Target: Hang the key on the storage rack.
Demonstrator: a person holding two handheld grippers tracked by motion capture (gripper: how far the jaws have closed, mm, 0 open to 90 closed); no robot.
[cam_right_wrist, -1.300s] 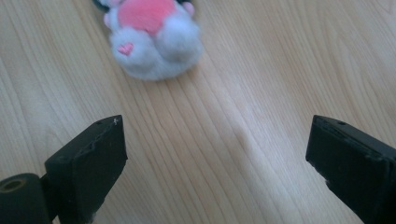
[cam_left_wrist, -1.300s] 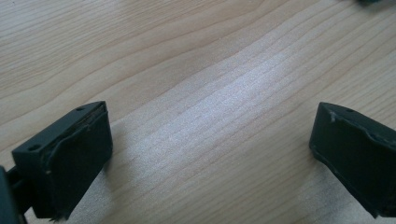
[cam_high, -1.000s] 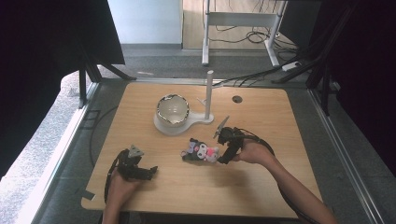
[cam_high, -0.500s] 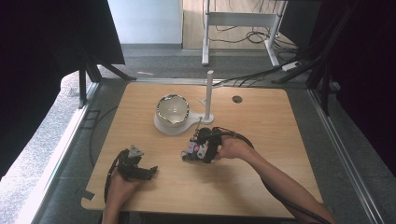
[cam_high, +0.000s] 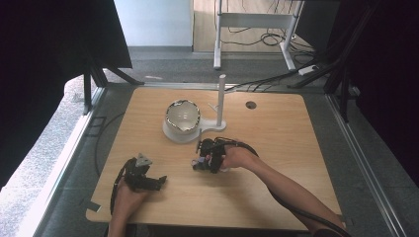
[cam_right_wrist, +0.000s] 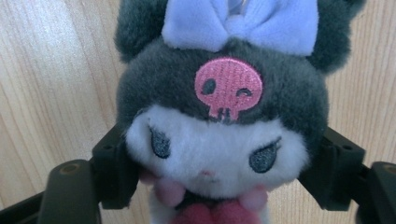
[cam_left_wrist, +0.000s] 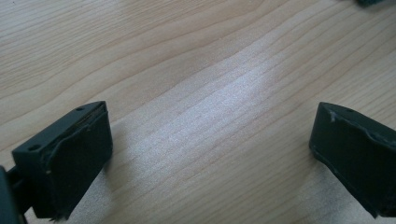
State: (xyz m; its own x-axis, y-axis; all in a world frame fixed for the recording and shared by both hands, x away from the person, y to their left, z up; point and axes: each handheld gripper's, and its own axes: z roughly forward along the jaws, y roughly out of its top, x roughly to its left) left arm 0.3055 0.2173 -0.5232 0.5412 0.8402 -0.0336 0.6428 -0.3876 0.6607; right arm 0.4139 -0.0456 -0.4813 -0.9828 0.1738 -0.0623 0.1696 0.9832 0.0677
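The right claw (cam_right_wrist: 219,186) is clenched on a plush toy (cam_right_wrist: 219,130): its two black jaws have just been closing and now press against both sides of the toy's white face, one at each cheek. The toy has a dark grey hood with a pink embroidered skull on the forehead, a pale lilac bow on top, half-lidded eyes and pink trim under the chin. In the high view the right claw (cam_high: 203,159) and the plush toy (cam_high: 199,162) sit near the middle of the counter (cam_high: 296,138), a little toward its near edge, with the person's right hand (cam_high: 234,157) wrapped around the tool and a black cable (cam_high: 291,207) trailing back along the forearm to the near right corner. Just beyond the toy, toward the far edge, stands a white stand (cam_high: 197,131) with an upright post, carrying a round bowl (cam_high: 183,115) with a dark rim. The left claw (cam_high: 160,181) rests near the near left corner, well apart from the toy, released: in the left gripper view its jaws stand wide apart over bare wood with nothing between them.
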